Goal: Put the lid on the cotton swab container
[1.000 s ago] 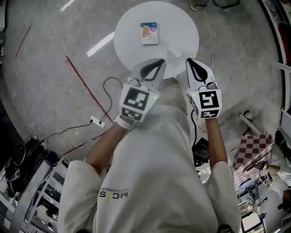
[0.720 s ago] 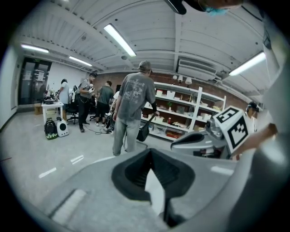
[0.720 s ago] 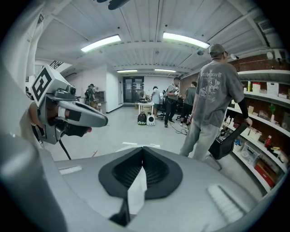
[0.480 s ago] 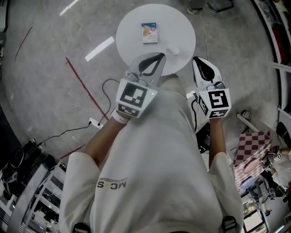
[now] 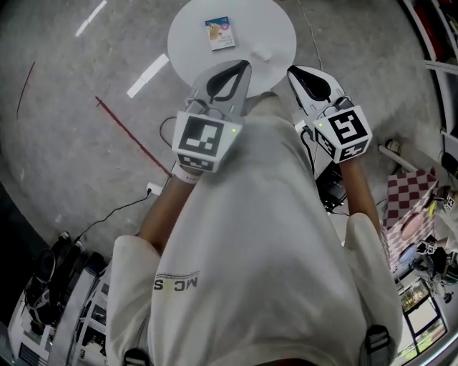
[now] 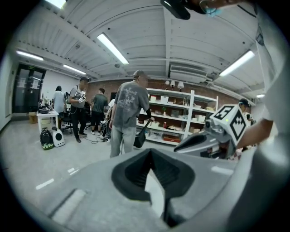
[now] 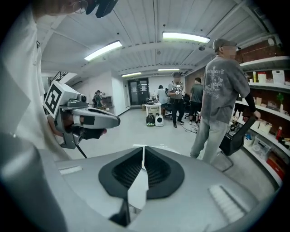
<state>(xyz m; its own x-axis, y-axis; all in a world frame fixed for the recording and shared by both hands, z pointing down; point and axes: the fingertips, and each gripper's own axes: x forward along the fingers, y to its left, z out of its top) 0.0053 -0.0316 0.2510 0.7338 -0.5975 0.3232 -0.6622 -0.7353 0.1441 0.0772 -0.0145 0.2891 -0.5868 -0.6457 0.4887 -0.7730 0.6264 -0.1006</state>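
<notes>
On the round white table at the top of the head view lies a small printed box, the cotton swab container. A small white piece, perhaps the lid, rests to its right. My left gripper is held near the table's near edge, shut and empty. My right gripper hovers beside it, also shut with nothing in it. Both point out level into the room: the left gripper sees the right gripper, and the right gripper sees the left gripper.
A person in a grey shirt stands a few metres ahead with others behind. Shelving lines the far wall. A cable, a power strip and a red line lie on the floor.
The head view has tilted, so the table sits higher in the frame. Both grippers have risen toward the camera and the right one has swung outward to the right. Both stay shut.
</notes>
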